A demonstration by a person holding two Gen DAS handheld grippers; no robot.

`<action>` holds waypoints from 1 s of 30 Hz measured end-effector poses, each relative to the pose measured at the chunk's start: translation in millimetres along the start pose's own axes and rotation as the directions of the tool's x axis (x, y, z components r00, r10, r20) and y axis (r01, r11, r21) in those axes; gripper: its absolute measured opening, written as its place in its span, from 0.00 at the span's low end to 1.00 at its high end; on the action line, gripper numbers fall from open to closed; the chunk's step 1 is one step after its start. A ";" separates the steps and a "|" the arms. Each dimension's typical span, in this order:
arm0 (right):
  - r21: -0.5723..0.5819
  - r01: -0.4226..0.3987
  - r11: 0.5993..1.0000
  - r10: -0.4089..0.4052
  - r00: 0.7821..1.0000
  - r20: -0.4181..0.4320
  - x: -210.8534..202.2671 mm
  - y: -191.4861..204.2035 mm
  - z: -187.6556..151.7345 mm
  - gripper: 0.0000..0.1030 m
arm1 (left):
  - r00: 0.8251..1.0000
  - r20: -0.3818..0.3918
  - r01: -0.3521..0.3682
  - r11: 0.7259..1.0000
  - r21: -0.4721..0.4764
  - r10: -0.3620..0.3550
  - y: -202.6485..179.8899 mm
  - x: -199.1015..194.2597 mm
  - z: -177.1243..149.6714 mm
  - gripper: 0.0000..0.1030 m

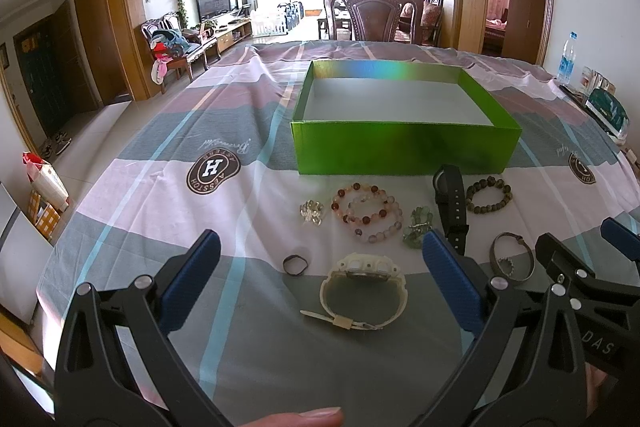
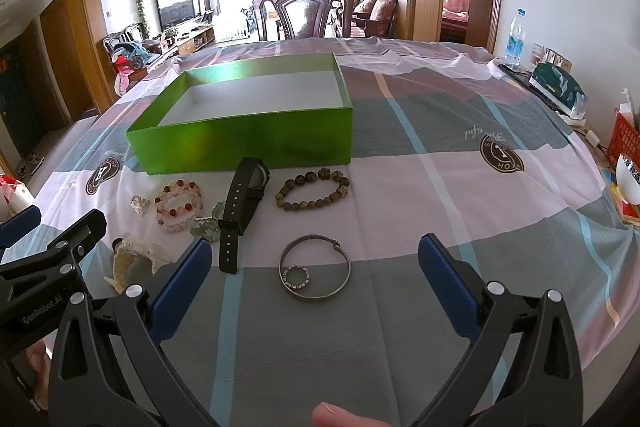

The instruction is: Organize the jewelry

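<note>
Hovering both tools low over the striped patchwork tablecloth (image 2: 460,187), I see my left gripper (image 1: 320,267) spread wide with nothing between its blue pads, and my right gripper (image 2: 316,271) equally wide and empty.

Between the left fingers lies the cream plastic wristwatch (image 1: 363,291), its strap curled into a loop, with a small dark ring (image 1: 296,264) just to its left. Between the right fingers lies the thin silver metal bangle (image 2: 316,273), and a small studded ring (image 2: 298,275) sits inside its circle.

Farther out, a row of pieces lies just in front of the shallow green foil-covered box (image 1: 404,147), which stands open with a bare white floor: a clear crystal cluster (image 1: 312,213), a coiled bracelet of red, pink and white beads (image 1: 366,213), a pale green stone bracelet (image 1: 418,227), a black strap watch (image 2: 242,215) lying lengthwise toward me, and a brown wooden bead bracelet (image 2: 314,193). The black watch's strap touches the green stones; the brown bracelet lies apart to its right.
</note>
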State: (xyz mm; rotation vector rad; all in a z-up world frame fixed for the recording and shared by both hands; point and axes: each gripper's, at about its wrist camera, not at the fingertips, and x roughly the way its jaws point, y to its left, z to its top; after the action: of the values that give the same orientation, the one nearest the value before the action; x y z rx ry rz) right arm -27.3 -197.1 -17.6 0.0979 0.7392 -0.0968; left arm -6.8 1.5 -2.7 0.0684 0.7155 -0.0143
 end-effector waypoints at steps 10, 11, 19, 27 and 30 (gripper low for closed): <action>-0.001 -0.002 1.000 0.002 1.000 -0.002 0.0 1.0 -0.5 0.97 | 1.000 0.001 -0.001 1.000 -0.002 0.001 1.5 1.3 1.8 0.97; -0.001 -0.002 1.000 0.002 1.000 -0.002 -0.3 1.2 -0.6 0.97 | 1.000 0.000 -0.001 1.000 -0.002 0.001 2.0 1.1 1.4 0.97; -0.001 -0.002 1.000 0.002 1.000 -0.003 0.2 0.8 -0.4 0.97 | 1.000 0.000 -0.002 1.000 -0.002 0.002 2.1 1.1 1.0 0.97; -0.003 -0.003 1.000 0.003 1.000 -0.004 0.2 1.3 -0.3 0.97 | 1.000 -0.001 -0.002 1.000 -0.002 0.002 1.9 1.2 1.1 0.97; -0.004 -0.004 1.000 0.004 1.000 -0.005 -0.9 2.5 -1.4 0.97 | 1.000 -0.001 -0.002 1.000 -0.002 0.002 1.9 1.2 1.0 0.97</action>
State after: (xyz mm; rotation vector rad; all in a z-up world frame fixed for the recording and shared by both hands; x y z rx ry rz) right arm -28.5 -194.4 -17.9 0.0955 0.7437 -0.0912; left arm -5.1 3.3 -2.6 0.0675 0.7160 -0.0118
